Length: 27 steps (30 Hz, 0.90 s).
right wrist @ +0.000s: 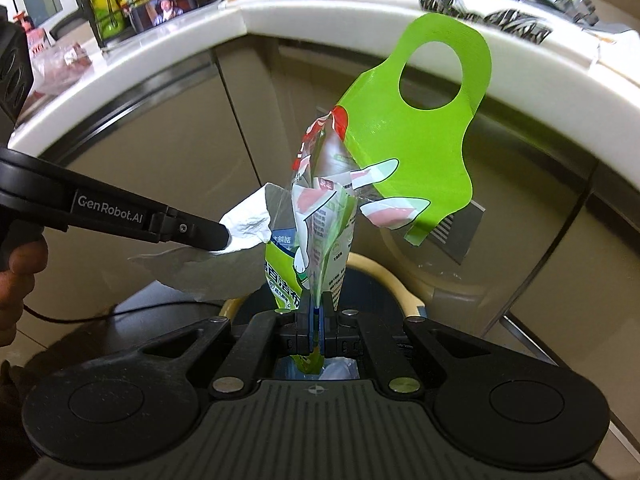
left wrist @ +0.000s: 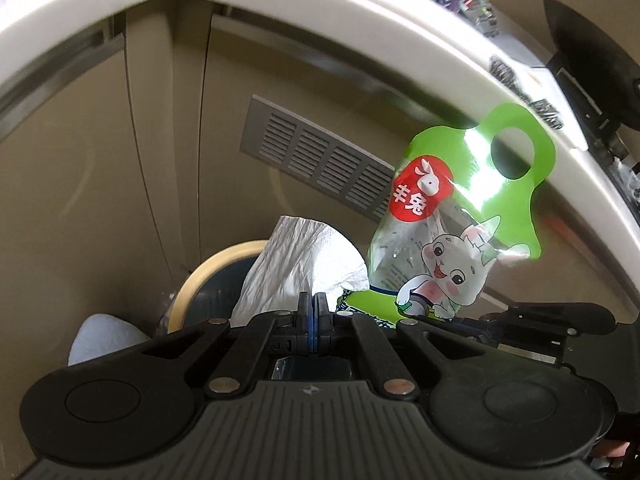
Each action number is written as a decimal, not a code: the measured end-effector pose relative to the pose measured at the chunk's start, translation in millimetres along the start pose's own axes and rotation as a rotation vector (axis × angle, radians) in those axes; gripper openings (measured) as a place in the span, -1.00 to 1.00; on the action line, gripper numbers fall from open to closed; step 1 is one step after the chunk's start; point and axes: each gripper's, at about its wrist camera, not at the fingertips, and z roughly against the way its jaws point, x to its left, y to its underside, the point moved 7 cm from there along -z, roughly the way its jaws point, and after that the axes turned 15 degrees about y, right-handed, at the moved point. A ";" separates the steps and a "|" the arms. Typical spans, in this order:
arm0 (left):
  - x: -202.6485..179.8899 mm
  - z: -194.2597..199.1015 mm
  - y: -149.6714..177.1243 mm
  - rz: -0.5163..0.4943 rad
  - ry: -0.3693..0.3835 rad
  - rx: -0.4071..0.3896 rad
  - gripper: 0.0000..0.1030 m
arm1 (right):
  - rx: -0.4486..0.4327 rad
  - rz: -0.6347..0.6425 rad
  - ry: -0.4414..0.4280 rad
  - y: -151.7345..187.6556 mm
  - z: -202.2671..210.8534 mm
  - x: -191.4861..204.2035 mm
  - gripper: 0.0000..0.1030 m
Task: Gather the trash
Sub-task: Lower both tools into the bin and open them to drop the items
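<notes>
With the left gripper (left wrist: 313,300) clamped on a white tissue (left wrist: 300,256) and the right gripper (right wrist: 317,304) clamped on a green plastic bag (right wrist: 400,140), both held just above the bin (right wrist: 408,300) – I would bring each piece over the opening before letting go.

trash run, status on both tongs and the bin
Left tongs shut on white tissue. Right tongs shut on green plastic bag. Both over the bin by the cabinet; nothing in the way.
</notes>
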 end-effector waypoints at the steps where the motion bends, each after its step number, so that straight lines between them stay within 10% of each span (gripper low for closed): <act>1: 2.2 -2.4 1.1 0.004 0.001 0.006 -1.00 | 0.009 0.004 0.001 2.2 -3.0 0.6 -0.94; 27: 33.9 -55.3 24.2 0.070 -0.009 0.141 -1.00 | 0.203 0.090 0.032 25.8 -76.8 18.4 -0.94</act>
